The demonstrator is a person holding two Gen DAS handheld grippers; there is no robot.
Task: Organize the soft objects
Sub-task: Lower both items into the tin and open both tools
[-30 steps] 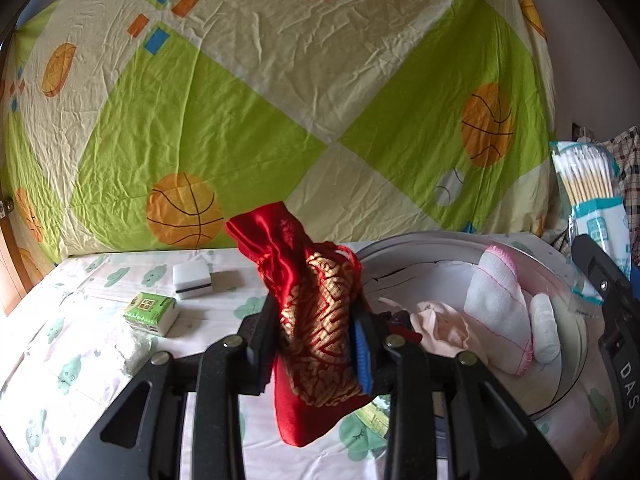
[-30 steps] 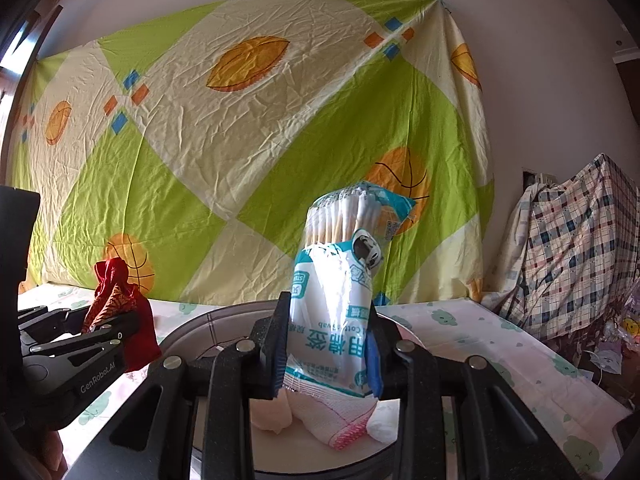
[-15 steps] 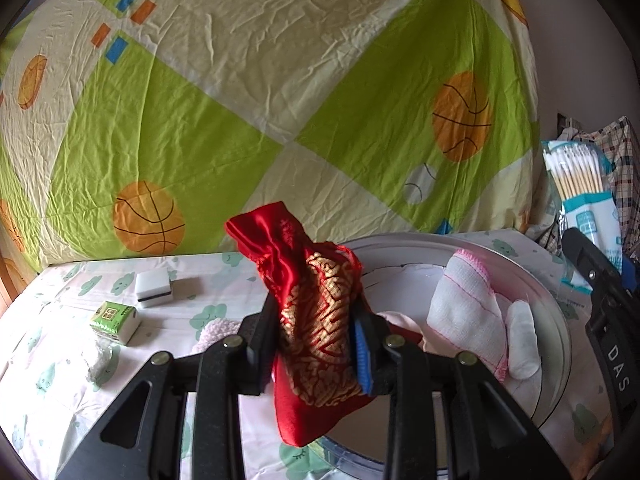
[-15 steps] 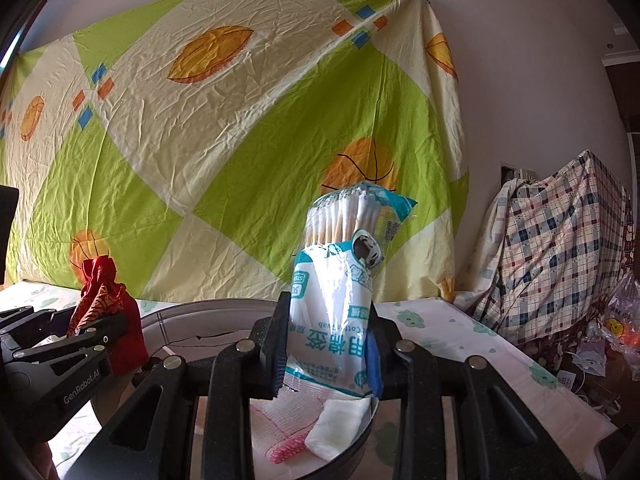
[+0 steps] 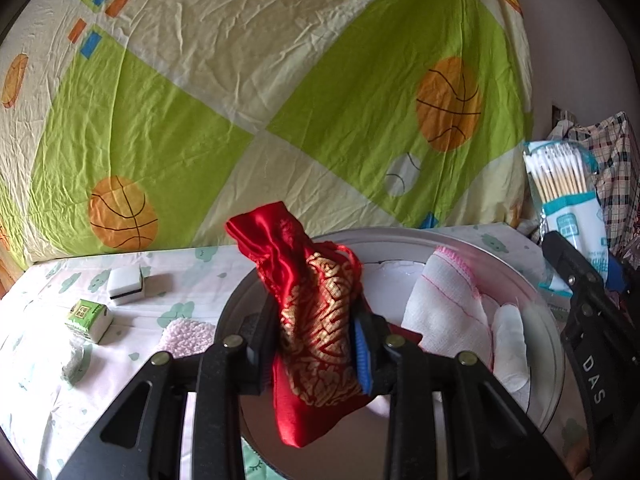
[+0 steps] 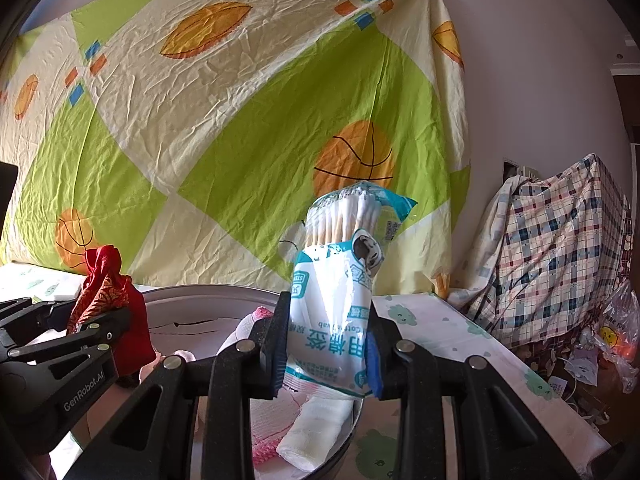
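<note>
The left gripper (image 5: 316, 354) is clamping a red-and-gold satin drawstring pouch (image 5: 310, 320) mid-frame over a round metal basin (image 5: 554, 344); the right gripper (image 6: 326, 354) is clamping a plastic pack of cotton swabs (image 6: 334, 300) at centre.

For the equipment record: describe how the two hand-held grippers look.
Both are matte black plastic with triangular cut-outs and round silver rivets. The left hand-held gripper has one black and one blue pad, and its side reads GenRobot.AI. The right hand-held gripper matches.

Printed bedsheet (image 5: 192, 276), white block (image 5: 125, 282), green carton (image 5: 89, 319), pink knit cloth (image 5: 185, 334), round metal basin (image 5: 558, 364)
</note>
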